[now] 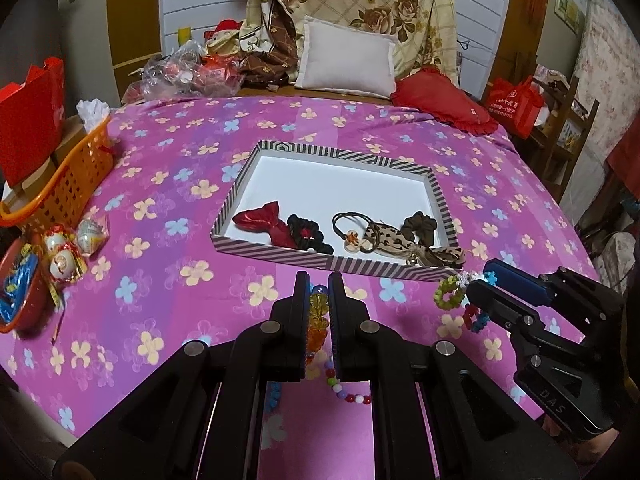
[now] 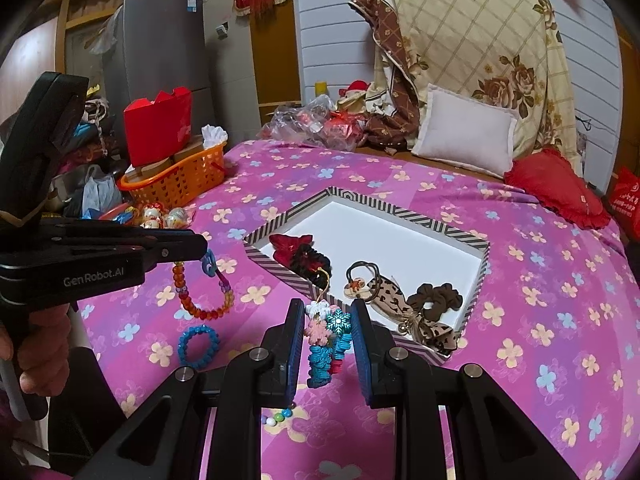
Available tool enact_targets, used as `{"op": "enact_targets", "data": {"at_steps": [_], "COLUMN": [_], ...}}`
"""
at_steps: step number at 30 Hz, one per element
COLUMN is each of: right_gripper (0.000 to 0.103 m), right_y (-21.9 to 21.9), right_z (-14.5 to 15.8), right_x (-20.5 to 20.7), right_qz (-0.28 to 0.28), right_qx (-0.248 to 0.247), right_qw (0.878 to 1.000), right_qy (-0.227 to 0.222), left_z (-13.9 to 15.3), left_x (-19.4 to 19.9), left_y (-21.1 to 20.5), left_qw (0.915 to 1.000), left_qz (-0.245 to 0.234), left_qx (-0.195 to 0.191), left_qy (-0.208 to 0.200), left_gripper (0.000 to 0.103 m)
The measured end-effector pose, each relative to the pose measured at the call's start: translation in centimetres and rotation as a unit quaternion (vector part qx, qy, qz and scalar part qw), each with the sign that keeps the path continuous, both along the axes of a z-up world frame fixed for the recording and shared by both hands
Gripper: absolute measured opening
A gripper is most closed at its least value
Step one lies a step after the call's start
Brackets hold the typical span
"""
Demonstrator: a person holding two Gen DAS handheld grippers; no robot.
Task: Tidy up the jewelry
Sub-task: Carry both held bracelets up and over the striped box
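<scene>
A striped-rim box (image 1: pixel 336 153) (image 2: pixel 436 227) with a white floor lies on the pink flowered bedspread. In it lie a red bow (image 1: pixel 262 218), a black scrunchie (image 1: pixel 306 232), hair ties (image 1: pixel 352 224), a leopard bow (image 1: pixel 394 240) and a brown scrunchie (image 1: pixel 420 222). My left gripper (image 1: pixel 319 300) (image 2: pixel 202 254) is shut on an orange bead bracelet (image 1: pixel 318 316) (image 2: pixel 204 310), held above the bed just before the box. My right gripper (image 2: pixel 328 320) (image 1: pixel 478 280) is shut on a bunch of crocheted flower bands (image 2: pixel 326 344) (image 1: pixel 450 292) at the box's near right corner.
A blue bracelet (image 2: pixel 199 345) and a multicoloured bead string (image 1: pixel 344 390) (image 2: pixel 276 416) lie on the bedspread near me. An orange basket (image 1: pixel 76 176), wrapped eggs (image 1: pixel 64 252) and a red bowl (image 1: pixel 20 300) stand at the left. Pillows (image 1: pixel 346 60) lie at the far end.
</scene>
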State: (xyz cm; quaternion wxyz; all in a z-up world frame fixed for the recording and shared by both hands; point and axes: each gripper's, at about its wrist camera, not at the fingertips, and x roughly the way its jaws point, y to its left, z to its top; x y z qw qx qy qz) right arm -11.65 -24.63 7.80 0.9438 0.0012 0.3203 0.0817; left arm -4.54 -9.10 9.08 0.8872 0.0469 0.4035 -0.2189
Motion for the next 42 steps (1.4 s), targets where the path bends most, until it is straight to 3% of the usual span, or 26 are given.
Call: {"op": "enact_targets", "data": {"at_steps": [25,42], "right_gripper": [0.022,0.022], "right_y": [-2.2,-4.5], "right_z": [-0.4,-1.2], "right_x": [3.4,9.0], "right_qz": [-0.016,-0.031], "right_qx": [-0.007,-0.006], "right_qw": [1.000,0.999], "right_qy": [0.013,0.030], "left_z": [-0.5,-1.0], "left_x": [3.6,9.6], "left_y": [-2.7,-5.3], "left_qw": [0.9995,0.9983], "left_qz": [0.021,0.038], "left_qx": [0.025,0.044], "left_qy": [0.001,-0.001], "left_gripper": [0.008,0.008]}}
